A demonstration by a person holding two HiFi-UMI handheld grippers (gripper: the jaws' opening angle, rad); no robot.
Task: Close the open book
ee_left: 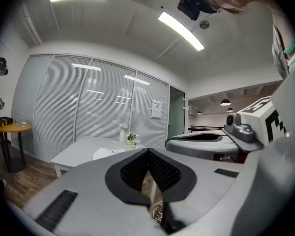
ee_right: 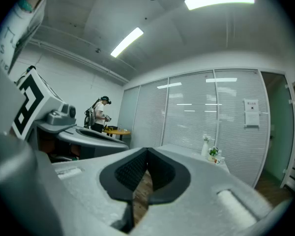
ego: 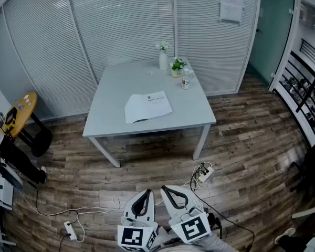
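The open book (ego: pixel 147 106) lies flat, white pages up, near the middle of the grey table (ego: pixel 110 125), far ahead of both grippers. In the left gripper view the book (ee_left: pixel 107 153) is a small white shape on the distant table (ee_left: pixel 73 154). My left gripper (ego: pixel 146 192) and right gripper (ego: pixel 166 189) hang side by side low over the wooden floor, well short of the table. Both are shut with nothing between the jaws: the left gripper (ee_left: pixel 148 151) has its tips meeting, and so does the right gripper (ee_right: pixel 147 150).
A white vase of flowers (ego: pixel 163 57), a small potted plant (ego: pixel 177 66) and a bottle (ego: pixel 186 81) stand at the table's far edge. Power strips (ego: pixel 205 174) with cables lie on the floor. A round yellow side table (ego: pixel 20 113) and a person (ee_right: pixel 100 114) are at the left.
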